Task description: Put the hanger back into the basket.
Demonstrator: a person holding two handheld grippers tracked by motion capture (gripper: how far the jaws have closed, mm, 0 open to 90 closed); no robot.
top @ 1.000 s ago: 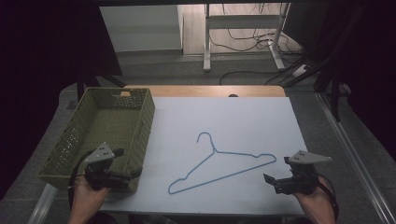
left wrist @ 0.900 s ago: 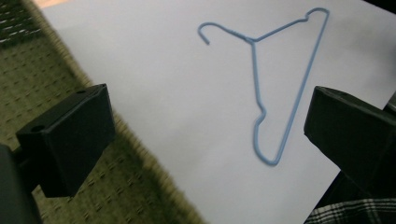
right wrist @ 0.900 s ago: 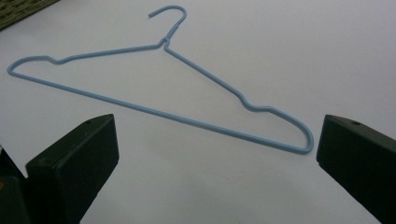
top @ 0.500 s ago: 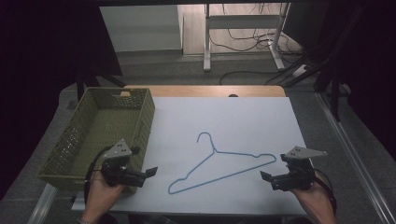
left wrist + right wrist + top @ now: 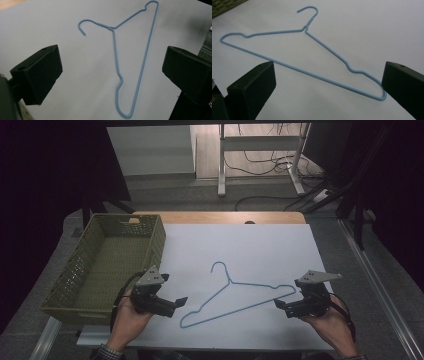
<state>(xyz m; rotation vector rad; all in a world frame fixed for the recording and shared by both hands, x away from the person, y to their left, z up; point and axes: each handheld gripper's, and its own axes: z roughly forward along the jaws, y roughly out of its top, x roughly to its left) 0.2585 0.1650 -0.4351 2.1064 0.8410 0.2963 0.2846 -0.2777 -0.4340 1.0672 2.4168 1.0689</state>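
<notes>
Light-blue wire coat hanger (image 5: 235, 295) is what we find lying flat on the white sheet (image 5: 260, 250) that covers most of the bench (image 5: 215, 217), a little toward our edge and between our two hands. In the high view its hook points away from us and its long straight bar runs slantwise from the lower left up to the right.

We hold the left black two-jaw gripper (image 5: 177, 302) in our left hand (image 5: 131, 312) just beside the hanger's left corner, apart from it. In the left gripper view its jaws stand wide open with nothing between them but the sheet and the hanger (image 5: 130, 67) lying beyond.

We hold the right black two-jaw gripper (image 5: 280, 306) in our right hand (image 5: 327, 320) just beside the hanger's right corner. In the right gripper view its jaws are also spread wide and grip nothing; the hanger's (image 5: 312, 57) near corner sits close to the right jaw, though we cannot tell whether they touch.

An olive-green woven plastic basket (image 5: 90, 255) stands on the bench's left side, its right wall beside the sheet's edge, near the left gripper.
</notes>
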